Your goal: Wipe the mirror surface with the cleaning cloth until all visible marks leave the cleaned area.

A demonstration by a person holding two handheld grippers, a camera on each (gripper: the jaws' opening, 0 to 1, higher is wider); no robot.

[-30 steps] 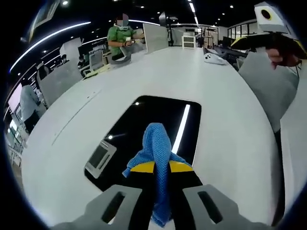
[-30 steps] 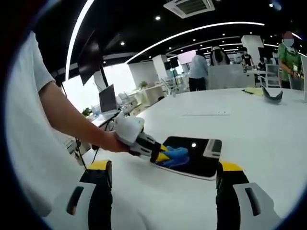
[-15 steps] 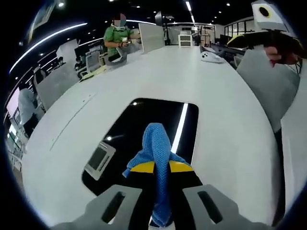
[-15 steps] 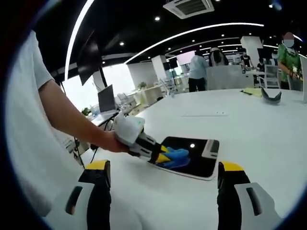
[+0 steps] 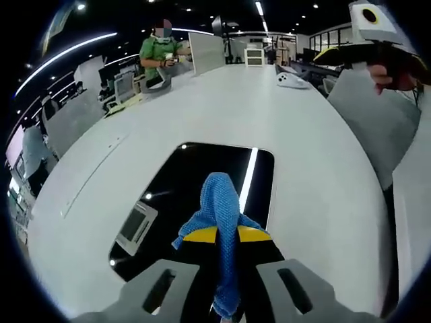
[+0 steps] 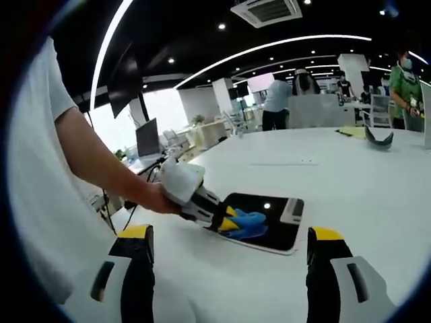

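One mirror (image 5: 202, 188), one blue cleaning cloth (image 5: 221, 208), two claws, left claw (image 5: 226, 235) and right claw (image 6: 229, 239), one white surface (image 5: 316, 175), one headset (image 6: 381, 136)

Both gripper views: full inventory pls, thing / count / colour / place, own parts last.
mirror: 1, dark reflective slab, flat on the white table, ahead of the left gripper
cleaning cloth: 1, blue, pinched in the left gripper, lying over the mirror's near part
small grey panel: 1, grey, at the mirror's edge
table: 1, white, long, under everything
dark curved object: 1, far across the table; too small to identify
person in green top: 1, at the table's far end
people standing: at least 2, background of the right gripper view
left gripper: 1, yellow-tipped, shut on the cloth
right gripper: 1, yellow-tipped, jaws wide apart, holding nothing, above the table
person's arm: 1, bare, white sleeve, holding the left gripper
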